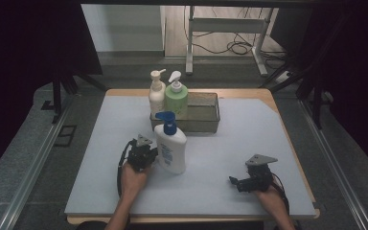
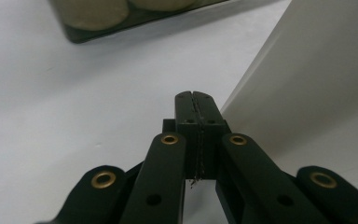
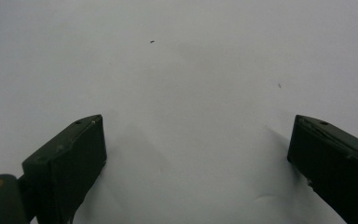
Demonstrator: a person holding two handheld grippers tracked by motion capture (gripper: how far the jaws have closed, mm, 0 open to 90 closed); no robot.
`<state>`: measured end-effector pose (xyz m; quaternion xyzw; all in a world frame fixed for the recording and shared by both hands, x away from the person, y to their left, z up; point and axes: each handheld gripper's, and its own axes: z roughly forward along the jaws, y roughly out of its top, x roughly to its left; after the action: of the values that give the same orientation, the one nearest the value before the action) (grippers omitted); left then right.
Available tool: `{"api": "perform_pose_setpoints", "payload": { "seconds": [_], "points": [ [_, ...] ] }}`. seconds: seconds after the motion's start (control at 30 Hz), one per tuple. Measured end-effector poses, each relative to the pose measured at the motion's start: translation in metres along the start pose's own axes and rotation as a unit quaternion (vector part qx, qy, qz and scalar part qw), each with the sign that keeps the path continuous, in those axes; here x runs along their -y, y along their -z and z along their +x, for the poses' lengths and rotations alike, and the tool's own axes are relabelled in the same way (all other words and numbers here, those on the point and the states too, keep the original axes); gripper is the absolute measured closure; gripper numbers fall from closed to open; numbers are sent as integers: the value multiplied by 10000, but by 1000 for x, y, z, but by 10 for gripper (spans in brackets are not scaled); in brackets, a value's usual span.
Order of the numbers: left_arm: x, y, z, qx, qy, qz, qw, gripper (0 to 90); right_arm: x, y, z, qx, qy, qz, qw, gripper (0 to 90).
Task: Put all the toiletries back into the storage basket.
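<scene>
Your left gripper sits on the table just beside the white lotion bottle with the blue pump, at the bottle's left side. In the left gripper view its jaws are pressed together with nothing between them, and the bottle's white wall rises right next to their tips; whether the jaws touch the bottle you cannot tell from here. The bottle stands upright near the middle of the table, just in front of the dark wire basket. Two more pump bottles stand in the left end of that basket: a cream one and a green one, side by side. Your right gripper rests well apart from all of this, low on the right part of the table, pointing left. In the right gripper view its jaws stand wide apart over bare table surface, holding nothing.
</scene>
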<state>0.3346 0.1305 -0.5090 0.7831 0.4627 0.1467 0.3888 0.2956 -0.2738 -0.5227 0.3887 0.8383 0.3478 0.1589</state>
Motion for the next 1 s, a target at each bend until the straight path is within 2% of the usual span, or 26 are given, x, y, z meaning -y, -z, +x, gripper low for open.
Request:
{"api": "perform_pose_setpoints", "payload": {
  "seconds": [0.43, 1.0],
  "points": [
    [-3, -4, -18, 170, -203, 87, 9996, 891, 0, 0, 0, -4, 0, 2, 10000, 42],
    [-8, -11, -44, 364, -509, 223, 9978, 891, 0, 0, 0, 0, -3, 0, 10000, 42]
  ]
}}
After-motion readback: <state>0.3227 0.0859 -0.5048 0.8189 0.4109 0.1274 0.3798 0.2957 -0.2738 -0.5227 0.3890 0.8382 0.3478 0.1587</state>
